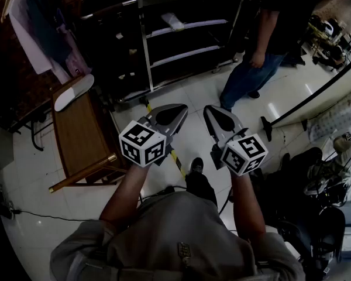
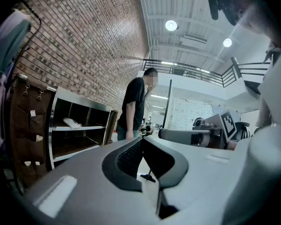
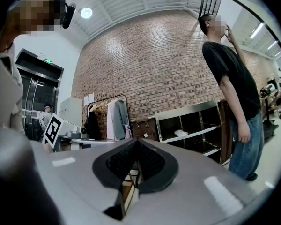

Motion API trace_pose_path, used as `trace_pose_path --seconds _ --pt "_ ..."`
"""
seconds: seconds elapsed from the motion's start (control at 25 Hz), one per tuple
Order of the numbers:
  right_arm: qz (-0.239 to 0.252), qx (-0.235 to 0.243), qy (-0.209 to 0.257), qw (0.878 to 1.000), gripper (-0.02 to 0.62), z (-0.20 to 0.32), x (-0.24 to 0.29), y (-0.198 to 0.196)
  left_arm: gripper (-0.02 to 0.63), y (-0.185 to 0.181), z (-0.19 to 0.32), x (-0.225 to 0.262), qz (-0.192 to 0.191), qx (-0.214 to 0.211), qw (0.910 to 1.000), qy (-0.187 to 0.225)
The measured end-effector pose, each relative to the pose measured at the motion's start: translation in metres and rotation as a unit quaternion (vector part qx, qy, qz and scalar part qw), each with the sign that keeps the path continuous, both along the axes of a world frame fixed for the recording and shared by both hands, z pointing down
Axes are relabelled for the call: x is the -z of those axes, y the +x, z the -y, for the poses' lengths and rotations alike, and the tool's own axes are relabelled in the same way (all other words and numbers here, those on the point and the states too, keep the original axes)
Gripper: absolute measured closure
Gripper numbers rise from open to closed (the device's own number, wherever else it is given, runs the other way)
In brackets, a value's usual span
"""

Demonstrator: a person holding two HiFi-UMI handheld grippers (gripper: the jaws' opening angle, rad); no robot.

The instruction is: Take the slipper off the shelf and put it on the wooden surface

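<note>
A white slipper point(image 1: 174, 21) lies on the upper board of the dark metal shelf point(image 1: 187, 25) at the far side of the room. It also shows in the left gripper view as the slipper point(image 2: 72, 123) and in the right gripper view as the slipper point(image 3: 181, 133). A second white slipper point(image 1: 73, 92) lies on the far end of the wooden surface point(image 1: 76, 136) at the left. My left gripper point(image 1: 181, 107) point(image 2: 141, 140) and right gripper point(image 1: 209, 108) point(image 3: 136, 142) are held level side by side over the floor, well short of the shelf. Both are shut with nothing in them.
A person point(image 1: 269, 40) in a dark shirt and jeans stands just right of the shelf. Clothes hang on a rack point(image 1: 41, 28) by the brick wall at the left. A stand point(image 1: 268, 124) and cluttered gear point(image 1: 333, 174) fill the right side. A yellow-black strip point(image 1: 174, 156) lies on the tiled floor.
</note>
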State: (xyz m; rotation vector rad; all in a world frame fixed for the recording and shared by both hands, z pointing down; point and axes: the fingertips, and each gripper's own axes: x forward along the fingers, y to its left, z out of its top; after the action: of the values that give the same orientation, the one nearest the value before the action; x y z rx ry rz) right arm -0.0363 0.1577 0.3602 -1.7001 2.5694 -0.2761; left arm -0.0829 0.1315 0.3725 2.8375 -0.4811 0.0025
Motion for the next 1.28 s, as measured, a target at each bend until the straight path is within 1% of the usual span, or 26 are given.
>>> trace_pose_path --seconds 0.16,0.32,0.44,0.64,0.76,1.0,1.12,1.28 --pt "0.002 -0.004 0.002 1.000 0.595 0.020 -0.001 0.014 0.600 0.014 0.020 -0.001 0.002 -0.002 1.0000 0.001" --pt "0.002 -0.005 0.002 1.000 0.595 0.045 -0.003 0.038 0.600 0.038 0.045 -0.006 0.007 -0.002 1.0000 -0.003" --pt "-0.001 -0.005 0.000 1.000 0.595 0.067 -0.006 0.064 0.600 0.063 0.067 -0.011 0.010 0.002 0.9999 -0.008" --pt "-0.002 0.001 -0.001 1.000 0.595 0.104 -0.011 0.118 0.600 0.112 0.101 -0.018 0.017 0.012 0.9997 -0.010" --pt "0.001 0.010 -0.002 1.000 0.595 0.131 -0.013 0.149 0.600 0.139 0.128 -0.020 0.019 0.027 0.9994 -0.011" --pt "0.012 0.036 -0.012 0.999 0.595 0.183 -0.009 0.206 0.600 0.189 0.182 -0.012 0.030 0.073 0.9967 -0.019" --pt "0.013 0.050 -0.015 0.999 0.595 0.205 -0.006 0.226 0.600 0.206 0.204 -0.001 0.026 0.090 0.9955 -0.016" --pt "0.014 0.063 -0.011 0.998 0.595 0.229 0.000 0.240 0.600 0.220 0.223 -0.001 0.032 0.101 0.9942 -0.021"
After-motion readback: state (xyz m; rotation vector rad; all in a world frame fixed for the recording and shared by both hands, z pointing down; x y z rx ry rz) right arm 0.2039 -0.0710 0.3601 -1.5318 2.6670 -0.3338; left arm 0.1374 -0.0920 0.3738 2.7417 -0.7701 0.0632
